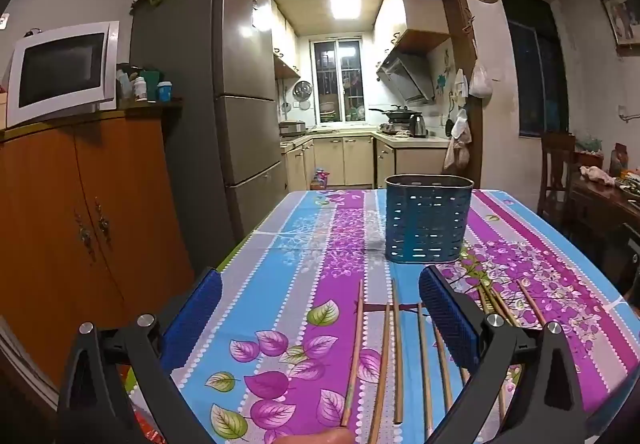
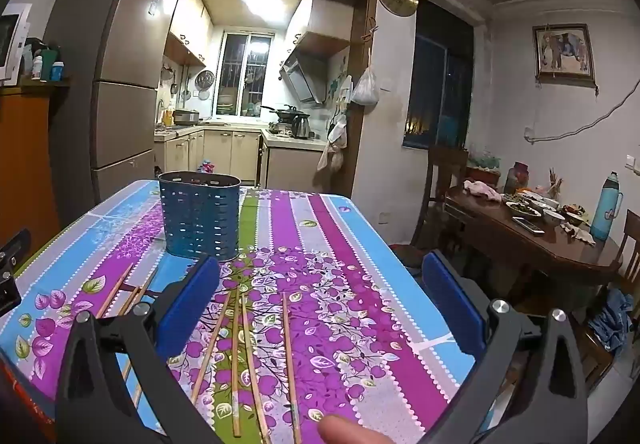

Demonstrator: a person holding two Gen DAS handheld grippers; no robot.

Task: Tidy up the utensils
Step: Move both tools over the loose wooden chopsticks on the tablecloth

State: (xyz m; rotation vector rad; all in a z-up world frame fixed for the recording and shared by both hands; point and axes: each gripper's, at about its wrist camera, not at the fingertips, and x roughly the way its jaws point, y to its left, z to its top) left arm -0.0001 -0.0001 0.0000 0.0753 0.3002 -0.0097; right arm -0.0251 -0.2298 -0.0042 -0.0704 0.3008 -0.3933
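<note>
Each tool (image 1: pixel 320 308) (image 2: pixel 320 292) has black arms, silver screws and ribbed blue pads (image 1: pixel 448 312).

I see the chopsticks (image 1: pixel 396 352) lying side by side on the table (image 1: pixel 280 284) near me, the utensil holder (image 1: pixel 426 220) standing behind them.

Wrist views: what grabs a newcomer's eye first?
The loud floral tablecloth in purple, blue and grey stripes fills the foreground of both views. On it stands a perforated blue utensil holder toward the far end, with bamboo chopsticks scattered flat in front of it. The left hand-held gripper and right hand-held gripper both hover wide open over the chopsticks, holding nothing.
</note>
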